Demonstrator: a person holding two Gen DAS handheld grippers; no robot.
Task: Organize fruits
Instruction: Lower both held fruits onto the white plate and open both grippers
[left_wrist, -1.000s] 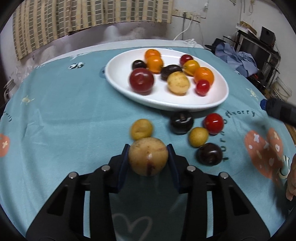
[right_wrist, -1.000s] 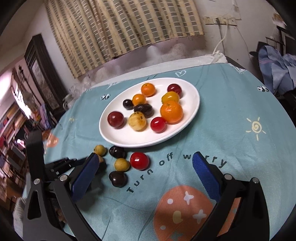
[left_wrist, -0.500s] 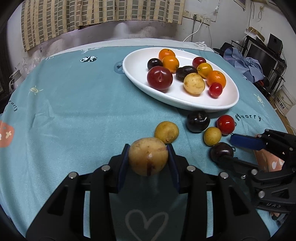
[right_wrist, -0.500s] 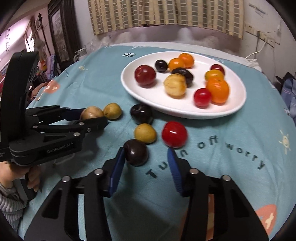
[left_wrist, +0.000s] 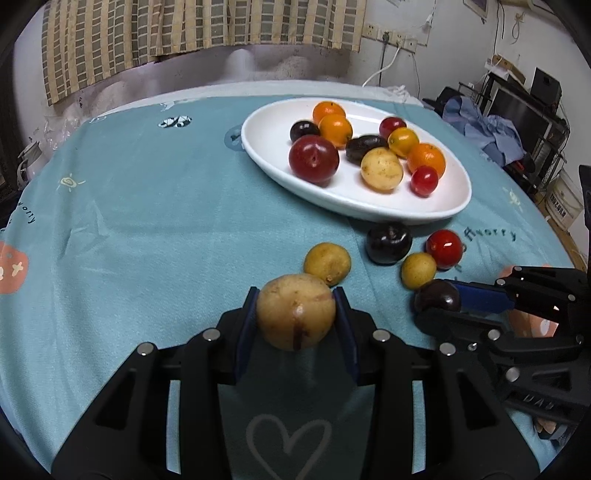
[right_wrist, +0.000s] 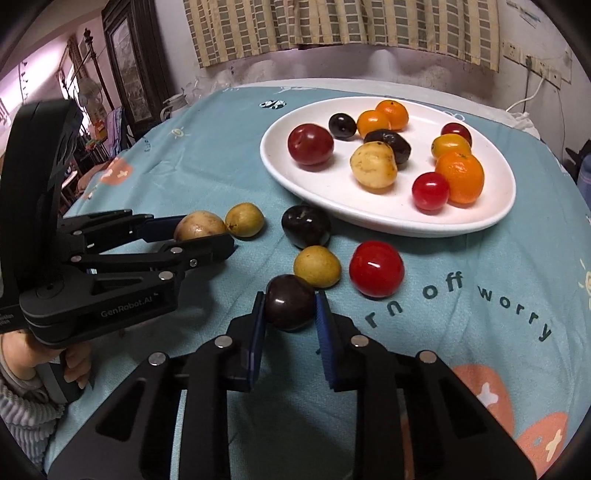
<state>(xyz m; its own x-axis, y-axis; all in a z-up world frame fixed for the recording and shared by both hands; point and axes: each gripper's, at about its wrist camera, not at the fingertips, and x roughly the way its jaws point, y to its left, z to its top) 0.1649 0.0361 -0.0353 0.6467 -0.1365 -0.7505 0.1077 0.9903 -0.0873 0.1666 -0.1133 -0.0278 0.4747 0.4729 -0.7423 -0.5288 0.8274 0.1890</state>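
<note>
The left gripper (left_wrist: 296, 314) is clamped on a large tan round fruit (left_wrist: 295, 312); the right gripper (right_wrist: 290, 308) is clamped on a dark purple plum (right_wrist: 290, 306) — both fruits low over the teal tablecloth (left_wrist: 147, 221), near the white oval plate (left_wrist: 266, 125).

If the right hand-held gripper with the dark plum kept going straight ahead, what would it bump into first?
Most likely the small yellow fruit lying just past the dark plum that the right hand-held gripper grips. The red fruit lies off to the right of that line. Depth is hard to judge here.
</note>
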